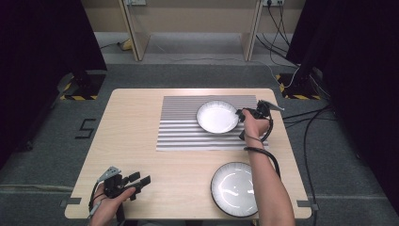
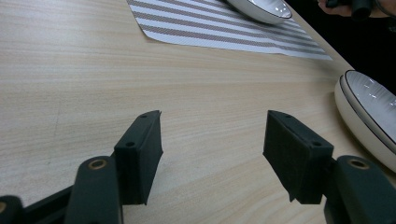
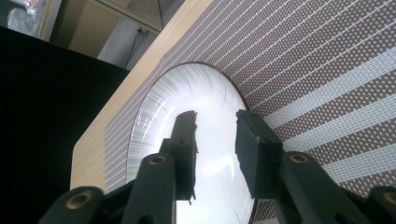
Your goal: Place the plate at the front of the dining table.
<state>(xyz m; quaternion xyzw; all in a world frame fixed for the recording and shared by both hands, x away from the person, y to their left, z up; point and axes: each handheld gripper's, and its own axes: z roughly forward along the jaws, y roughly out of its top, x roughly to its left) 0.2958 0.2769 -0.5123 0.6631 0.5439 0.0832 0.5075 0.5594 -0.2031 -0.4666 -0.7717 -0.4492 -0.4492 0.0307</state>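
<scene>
Looks like the setting-down or picking-up of a plate on the striped mat near the table's far right edge, right gripper at its rim, jaws partly open astride that rim, not clamped. Second plate at the near right corner; left gripper wide open, empty, over the near left corner. Next, probably: close on the rim or back off right.

Near plate cropped at frame edge

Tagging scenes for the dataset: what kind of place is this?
Likely a lab or recording studio, not a home: black curtains flank the table, hazard-striped stand bases and loose cables lie on grey carpet.
</scene>
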